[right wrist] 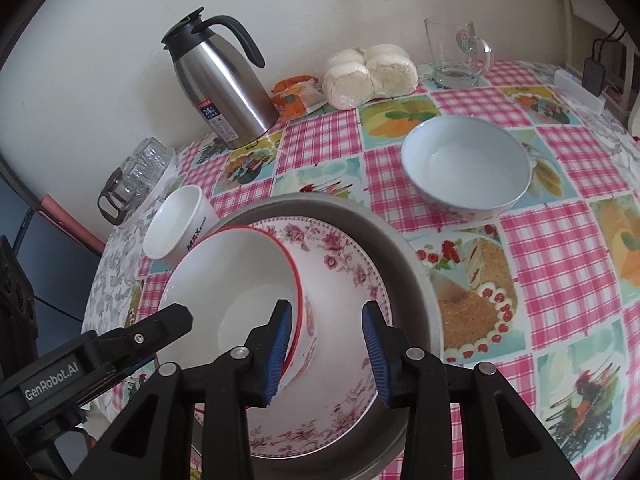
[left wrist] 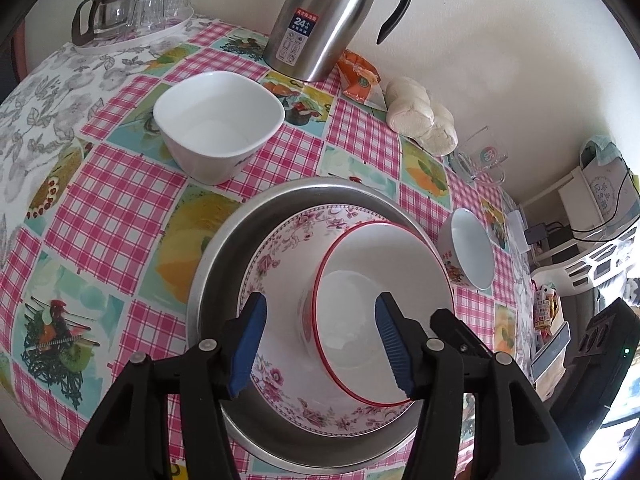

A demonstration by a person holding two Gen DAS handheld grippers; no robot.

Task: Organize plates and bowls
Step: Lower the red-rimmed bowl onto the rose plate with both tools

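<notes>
Ribbed blue fingers (left wrist: 256, 344) of both grippers apart around glossy red-rimmed bowl (left wrist: 384, 312) on floral plate (left wrist: 280, 264).

Three bowls (left wrist: 384, 312) (left wrist: 218, 124) (left wrist: 472, 248) – one floral plate (left wrist: 280, 248), one metal basin (left wrist: 216, 280)

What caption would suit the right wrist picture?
Open right gripper straddles the rim of a tilted red-rimmed bowl on a floral plate inside a metal basin.

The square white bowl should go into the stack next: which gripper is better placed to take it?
Probably left. The square white bowl stands open just ahead of the left gripper; for the right gripper it lies behind the red-rimmed bowl.
</notes>
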